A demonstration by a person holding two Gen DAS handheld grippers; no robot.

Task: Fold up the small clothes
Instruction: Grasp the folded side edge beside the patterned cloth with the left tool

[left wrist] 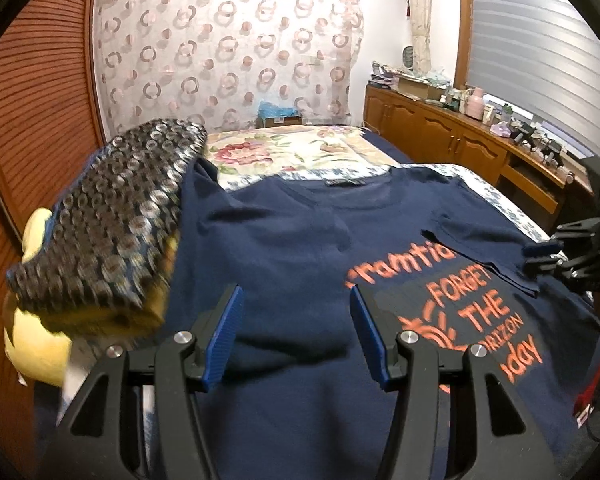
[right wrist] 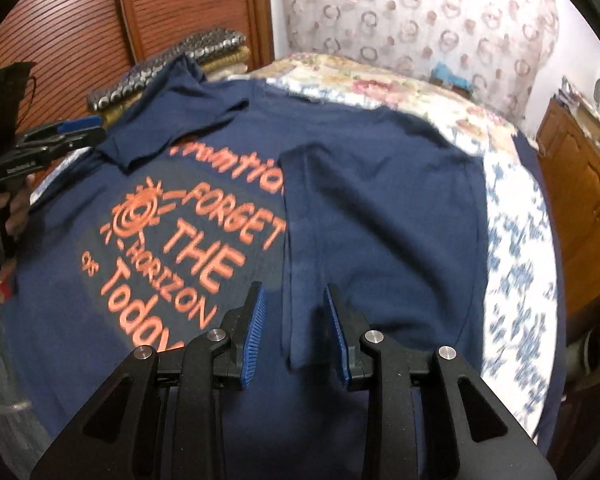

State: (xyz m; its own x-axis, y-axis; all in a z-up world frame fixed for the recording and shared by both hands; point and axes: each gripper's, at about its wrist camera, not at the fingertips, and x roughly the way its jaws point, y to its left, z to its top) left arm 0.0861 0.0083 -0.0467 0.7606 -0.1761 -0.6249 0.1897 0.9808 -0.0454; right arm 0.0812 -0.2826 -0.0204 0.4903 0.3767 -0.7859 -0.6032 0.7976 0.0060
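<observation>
Straddling the raw edge of a folded-over flap, the right gripper [right wrist: 294, 334] is hanging with its blue pads [right wrist: 254, 340] parted and nothing pinched between them; the flap's hem is running from the lower centre of the right wrist view up toward the middle, so its long axis is lying almost in line with the fingers. The left gripper [left wrist: 296, 336] is also standing spread and empty, hovering over plain fabric at the bottom centre of its own view, with the print off to its lower right. The right one is judged nearer to a usable edge.

The navy T-shirt [right wrist: 380, 208] is lying spread on the bed [right wrist: 512, 248], neck toward the top of the frame, one side panel already turned inward and covering part of the orange lettering [right wrist: 204, 240]. A sleeve is lying doubled across the upper left of the right wrist view, close to the left gripper seen there at the left margin. Wrinkles are showing across the chest.

A stack of patterned folded clothes [left wrist: 100, 216] is sitting at the left of the left wrist view, touching the shirt's shoulder.
</observation>
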